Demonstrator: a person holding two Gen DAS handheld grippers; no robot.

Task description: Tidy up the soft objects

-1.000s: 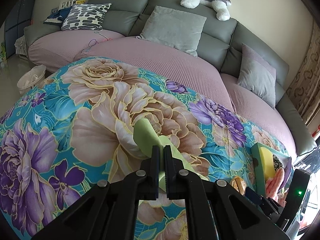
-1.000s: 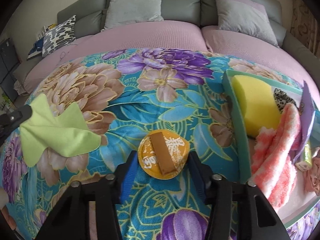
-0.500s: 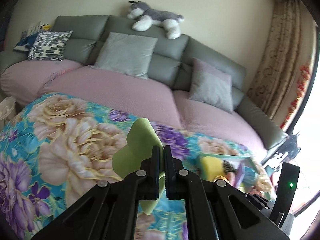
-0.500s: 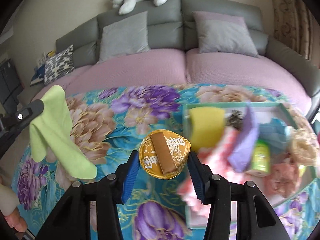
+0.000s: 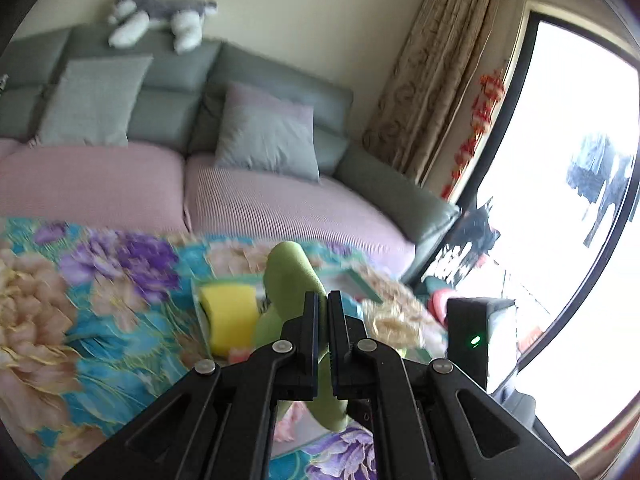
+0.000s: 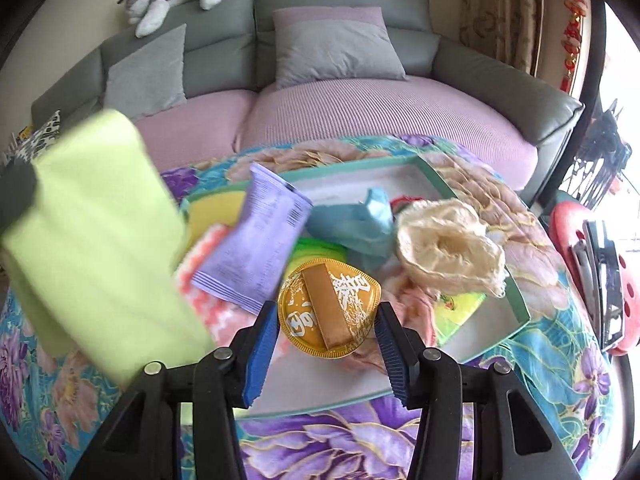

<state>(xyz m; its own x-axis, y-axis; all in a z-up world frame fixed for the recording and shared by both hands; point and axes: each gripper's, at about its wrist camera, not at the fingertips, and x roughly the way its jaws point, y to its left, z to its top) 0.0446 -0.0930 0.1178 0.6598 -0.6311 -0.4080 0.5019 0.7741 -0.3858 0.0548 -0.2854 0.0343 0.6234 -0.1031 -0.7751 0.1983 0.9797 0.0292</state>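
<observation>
My left gripper (image 5: 323,300) is shut on a light green cloth (image 5: 289,276), which hangs in the air over the left end of the teal tray (image 5: 362,282). The same green cloth (image 6: 92,232) fills the left of the right wrist view. My right gripper (image 6: 326,320) is shut on a round gold foil packet (image 6: 330,312), held above the teal tray (image 6: 516,296). In the tray lie a yellow sponge (image 5: 230,320), a pink fluffy cloth (image 6: 208,300), a purple pouch (image 6: 256,240), a blue cloth (image 6: 356,224) and a cream frilly piece (image 6: 448,248).
The tray rests on a floral cover (image 6: 340,448) spread in front of a pink and grey sofa (image 5: 280,200) with grey cushions (image 5: 268,136). A plush husky (image 5: 156,16) lies on the sofa back. A curtain (image 5: 432,92) and bright window (image 5: 560,200) are at the right.
Both grippers have swung to the right and risen, carrying the green cloth and the gold packet from over the floral cover to over the tray. Neither grip has changed.
</observation>
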